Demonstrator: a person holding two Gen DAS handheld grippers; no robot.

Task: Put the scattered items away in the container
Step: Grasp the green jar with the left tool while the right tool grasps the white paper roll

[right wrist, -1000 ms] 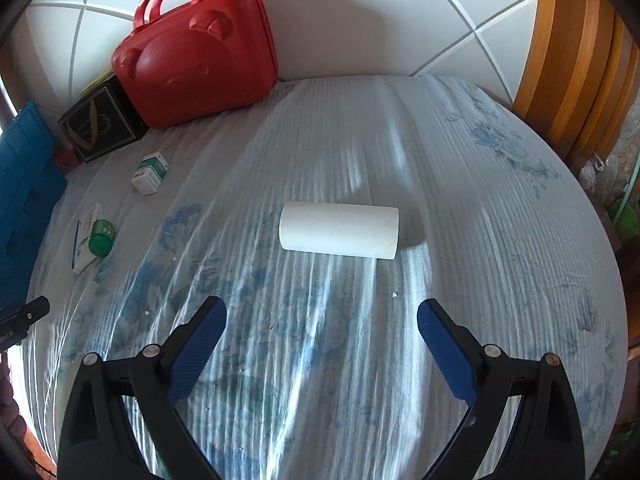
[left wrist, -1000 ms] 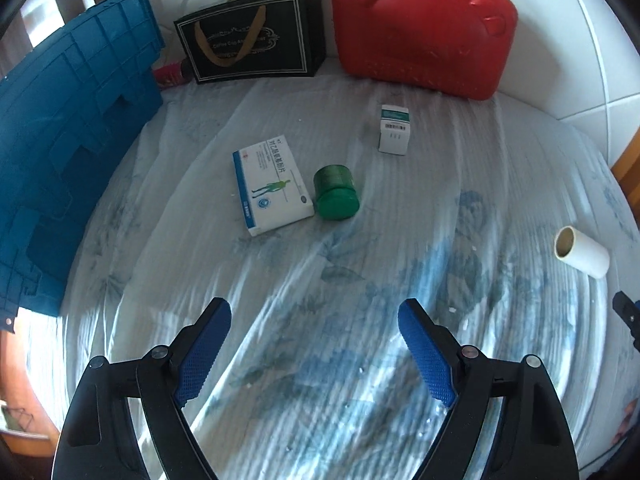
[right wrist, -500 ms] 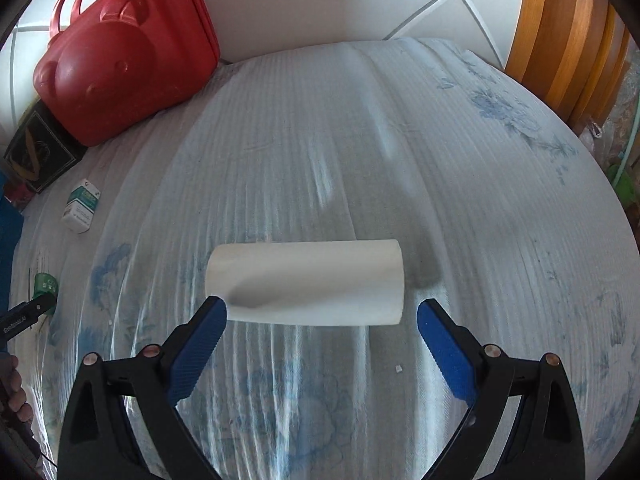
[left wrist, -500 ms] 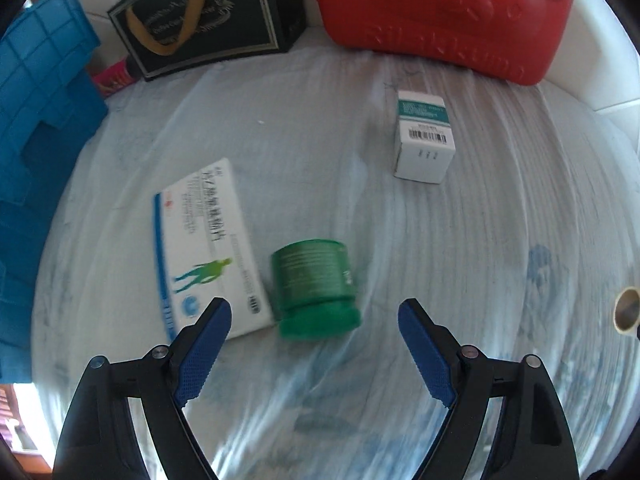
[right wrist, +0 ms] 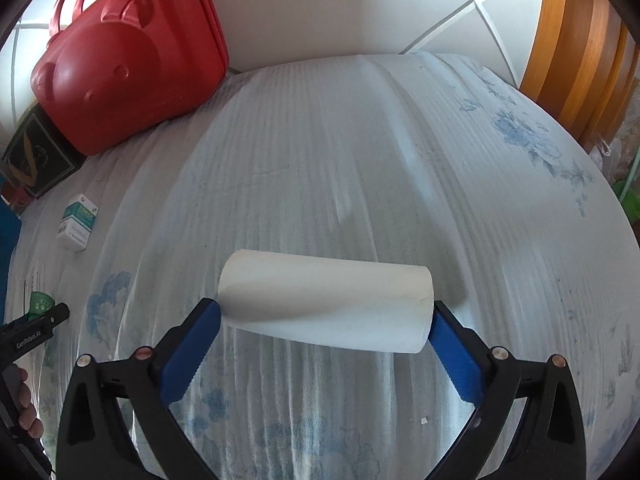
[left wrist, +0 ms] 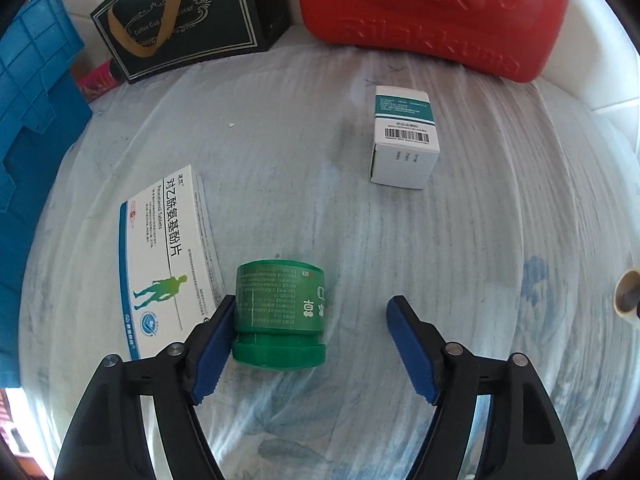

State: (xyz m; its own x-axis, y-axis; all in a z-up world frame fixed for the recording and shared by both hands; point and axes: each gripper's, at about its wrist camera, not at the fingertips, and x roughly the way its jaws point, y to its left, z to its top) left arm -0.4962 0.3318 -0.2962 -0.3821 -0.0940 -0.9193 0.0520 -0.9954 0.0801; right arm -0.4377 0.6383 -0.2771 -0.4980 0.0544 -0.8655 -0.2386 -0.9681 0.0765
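Note:
My left gripper [left wrist: 310, 314] is open around a green jar [left wrist: 280, 314] lying on its side on the bed; the left pad touches the jar, the right pad stands apart. A white and blue medicine box [left wrist: 168, 260] lies flat just left of the jar. A small white and teal box [left wrist: 404, 136] stands farther back. My right gripper [right wrist: 326, 314] is open with a white paper roll [right wrist: 326, 304] lying crosswise between its pads, both pads at the roll's ends. The roll's end shows in the left wrist view [left wrist: 628, 294]. A red bear-shaped case [right wrist: 128, 56] stands at the wall.
A blue plastic crate [left wrist: 32, 120] lies at the left edge of the bed. A black gift box [left wrist: 180, 20] leans on the wall beside the red case [left wrist: 432, 12]. A wooden headboard [right wrist: 576, 64] stands at the right. The bed sheet [right wrist: 360, 160] is striped with blue flowers.
Both grippers have moved forward and down. The green jar now sits between the left pads, and the paper roll now sits between the right pads.

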